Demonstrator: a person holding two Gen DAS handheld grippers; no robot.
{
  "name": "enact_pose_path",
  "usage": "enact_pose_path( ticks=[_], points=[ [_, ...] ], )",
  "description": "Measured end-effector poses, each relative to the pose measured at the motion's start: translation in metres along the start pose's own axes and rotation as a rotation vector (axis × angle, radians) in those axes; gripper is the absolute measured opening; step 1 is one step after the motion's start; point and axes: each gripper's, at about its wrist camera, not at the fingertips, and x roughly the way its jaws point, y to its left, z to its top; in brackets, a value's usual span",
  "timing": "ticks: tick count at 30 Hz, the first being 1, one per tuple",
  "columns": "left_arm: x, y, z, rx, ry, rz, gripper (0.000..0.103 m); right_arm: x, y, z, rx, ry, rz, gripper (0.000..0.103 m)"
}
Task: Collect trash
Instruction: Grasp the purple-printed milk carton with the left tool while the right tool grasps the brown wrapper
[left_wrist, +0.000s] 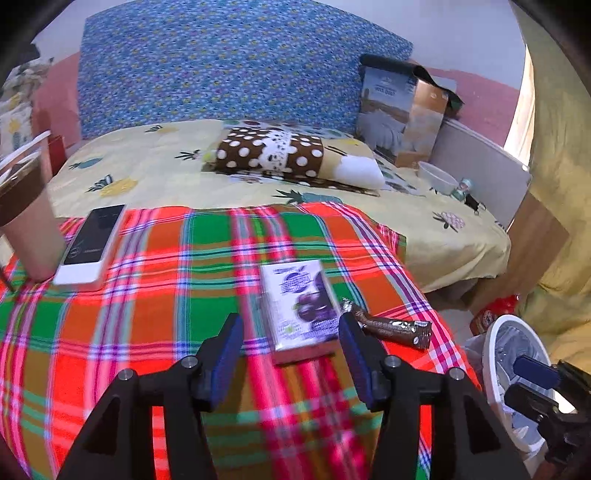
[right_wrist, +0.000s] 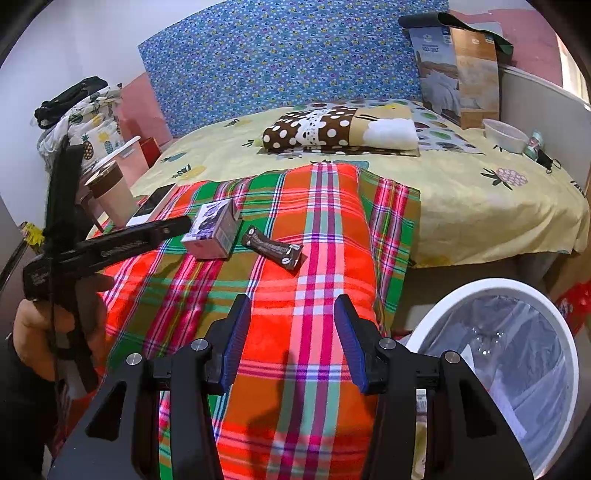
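Far right, the boxed bedding package (right_wrist: 458, 77) against the headboard shows a heading that appears to read "WOOL QUILT". Print on the small purple carton (left_wrist: 301, 306), the brown snack wrapper (right_wrist: 273, 251) and the white phone box (left_wrist: 90, 245) is too blurred to read.

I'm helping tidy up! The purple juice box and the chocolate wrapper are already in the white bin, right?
No. The purple juice box and chocolate wrapper lie on the plaid blanket, not in the white bin beside the bed. The right wrist view shows it.

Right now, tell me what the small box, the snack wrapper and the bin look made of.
Small box: seemingly printed cardboard, with sharp folded edges and flat faces.
Snack wrapper: probably glossy plastic or foil film, crinkled with shiny highlights.
Bin: likely smooth white plastic rim, lined with a thin translucent bag.
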Motion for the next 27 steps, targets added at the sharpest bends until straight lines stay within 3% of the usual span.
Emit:
enact_pose_path(
  ticks=[7, 20, 27],
  points=[
    [0.027, -0.013, 0.0, 0.021, 0.031, 0.021, 0.056, 0.014, -0.003, 0.01, -0.03, 0.015, -0.004, 0.049],
    [0.007, 0.018, 0.002, -0.003, -0.007, 0.04, 0.056, 0.067, 0.006, 0.032, -0.115, 0.084, 0.062, 0.049],
    [0.014, 0.013, 0.003, 0.055, -0.008, 0.009, 0.056, 0.085, 0.005, 0.033, -0.097, 0.12, 0.077, 0.049]
  ],
)
